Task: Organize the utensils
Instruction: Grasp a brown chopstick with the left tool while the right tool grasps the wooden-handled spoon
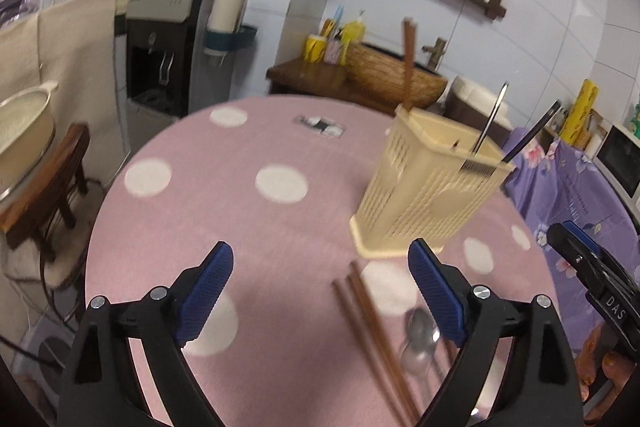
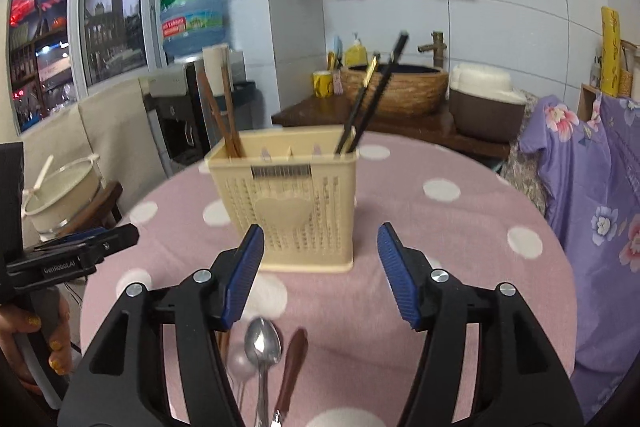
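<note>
Both grippers are open and hold nothing. Left gripper (image 1: 320,289), seen in the lower half of its own view, has its blue pads spread wide over a pink tablecloth (image 1: 192,227) with white dots. Right gripper (image 2: 320,273), low in its own view, has its jaws parted with only cloth between them. Just beyond it, at frame centre, stands a cream slotted utensil holder (image 2: 286,211). Brown chopsticks (image 2: 224,115) lean in its left compartment and black chopsticks (image 2: 374,95) in its right. Near the bottom edge, on the cloth, lie a metal spoon (image 2: 262,343) and a brown-handled utensil (image 2: 294,367), with a pair of loose brown chopsticks (image 1: 368,331) beside them in the left view.
</note>
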`<state>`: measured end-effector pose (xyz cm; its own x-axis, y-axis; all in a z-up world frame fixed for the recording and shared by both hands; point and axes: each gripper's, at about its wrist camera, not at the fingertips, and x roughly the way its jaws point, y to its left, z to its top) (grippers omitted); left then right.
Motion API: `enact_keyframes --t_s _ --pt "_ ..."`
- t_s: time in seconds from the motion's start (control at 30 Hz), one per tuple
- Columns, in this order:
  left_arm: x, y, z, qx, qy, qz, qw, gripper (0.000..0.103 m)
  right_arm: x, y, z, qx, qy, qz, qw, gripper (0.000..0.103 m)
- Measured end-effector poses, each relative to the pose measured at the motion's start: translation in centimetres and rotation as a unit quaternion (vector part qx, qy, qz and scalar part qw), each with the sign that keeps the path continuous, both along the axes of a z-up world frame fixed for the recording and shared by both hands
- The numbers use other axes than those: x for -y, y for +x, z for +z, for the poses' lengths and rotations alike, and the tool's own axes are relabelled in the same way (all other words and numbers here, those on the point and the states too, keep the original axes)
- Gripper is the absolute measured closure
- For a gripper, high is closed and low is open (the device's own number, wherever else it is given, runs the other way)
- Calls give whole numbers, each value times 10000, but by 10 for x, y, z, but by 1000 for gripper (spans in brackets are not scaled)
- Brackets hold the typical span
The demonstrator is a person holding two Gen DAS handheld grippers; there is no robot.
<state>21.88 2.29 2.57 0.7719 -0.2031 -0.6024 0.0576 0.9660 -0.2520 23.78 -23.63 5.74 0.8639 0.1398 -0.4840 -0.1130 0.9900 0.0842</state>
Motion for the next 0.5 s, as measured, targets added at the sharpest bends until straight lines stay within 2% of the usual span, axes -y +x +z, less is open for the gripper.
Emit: enact_keyframes --t_s 0.2,0.33,0.5 --pt "-7 -9 -37 -517 -50 -20 9986 30 0 -13 -46 -485 -182 -99 9986 43" --pt "-1 -10 -56 -832 -75 -198 9963 43 2 -13 -71 -890 -9 -60 9960 44" --pt "10 -14 -67 -945 70 -360 9949 46 -7 -9 -94 -1293 -72 63 9916 49"
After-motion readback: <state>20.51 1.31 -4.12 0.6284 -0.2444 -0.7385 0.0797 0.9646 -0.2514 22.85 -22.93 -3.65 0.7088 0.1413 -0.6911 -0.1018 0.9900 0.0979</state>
